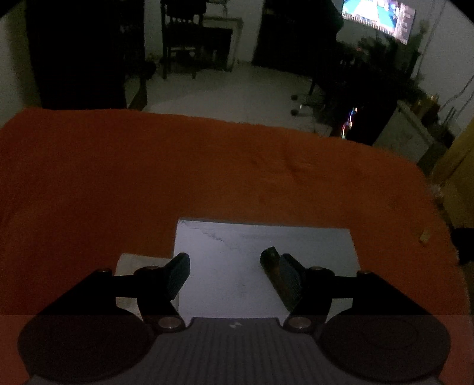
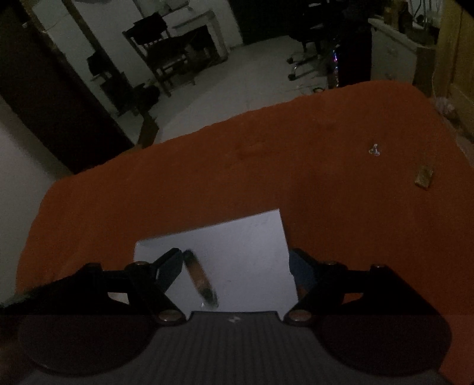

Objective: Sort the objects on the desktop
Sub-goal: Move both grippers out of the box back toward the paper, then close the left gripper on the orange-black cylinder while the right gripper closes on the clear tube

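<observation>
A white sheet of paper [image 1: 260,260] lies on the orange tablecloth [image 1: 148,177]; it also shows in the right wrist view [image 2: 243,251]. A dark pen-like cylinder [image 1: 274,275] lies on the sheet against the inner side of my left gripper's right finger. My left gripper [image 1: 234,266] is open over the sheet. In the right wrist view the same cylinder [image 2: 200,278] lies blurred on the sheet just inside the left finger. My right gripper [image 2: 237,266] is open over the sheet, its right finger at the sheet's edge.
A small tan block [image 2: 424,176] and a small shiny metal bit [image 2: 374,150] lie on the cloth [image 2: 296,165] at the far right. The block also shows in the left wrist view [image 1: 425,236]. Beyond the table's far edge are a dark room, chairs and a lit screen [image 1: 379,17].
</observation>
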The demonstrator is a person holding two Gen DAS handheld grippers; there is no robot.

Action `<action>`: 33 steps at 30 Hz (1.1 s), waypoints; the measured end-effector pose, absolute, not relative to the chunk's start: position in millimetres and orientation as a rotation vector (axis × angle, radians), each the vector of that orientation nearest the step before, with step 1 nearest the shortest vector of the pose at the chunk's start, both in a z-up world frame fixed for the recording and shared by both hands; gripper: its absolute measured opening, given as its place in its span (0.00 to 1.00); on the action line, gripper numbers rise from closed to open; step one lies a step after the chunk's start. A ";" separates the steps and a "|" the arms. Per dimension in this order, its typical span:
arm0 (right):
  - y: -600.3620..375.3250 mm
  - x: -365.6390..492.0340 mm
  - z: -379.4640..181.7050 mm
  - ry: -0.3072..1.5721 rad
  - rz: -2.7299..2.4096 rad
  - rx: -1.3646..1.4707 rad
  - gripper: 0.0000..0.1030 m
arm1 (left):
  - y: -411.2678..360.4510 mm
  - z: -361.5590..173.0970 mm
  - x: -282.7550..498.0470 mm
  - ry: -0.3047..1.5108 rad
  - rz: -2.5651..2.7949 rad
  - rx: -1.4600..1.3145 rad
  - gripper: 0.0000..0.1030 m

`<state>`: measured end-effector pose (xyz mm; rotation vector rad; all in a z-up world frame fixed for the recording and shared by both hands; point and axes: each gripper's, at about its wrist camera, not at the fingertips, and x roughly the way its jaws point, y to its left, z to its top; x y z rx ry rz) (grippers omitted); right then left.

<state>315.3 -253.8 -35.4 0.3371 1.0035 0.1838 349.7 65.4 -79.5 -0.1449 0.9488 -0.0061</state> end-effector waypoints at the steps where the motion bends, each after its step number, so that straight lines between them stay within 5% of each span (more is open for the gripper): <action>1: -252.4 322.7 -39.1 1.002 0.177 0.332 0.80 | 63.0 -83.0 356.0 0.957 -0.005 -0.139 0.62; 19: -154.6 370.0 -170.4 1.247 0.414 -0.075 0.78 | 31.4 -186.9 409.5 1.138 -0.010 -0.265 0.62; 33: -110.1 340.8 -214.2 1.302 0.625 -0.347 0.75 | 12.2 -224.4 408.5 1.158 -0.061 -0.331 0.61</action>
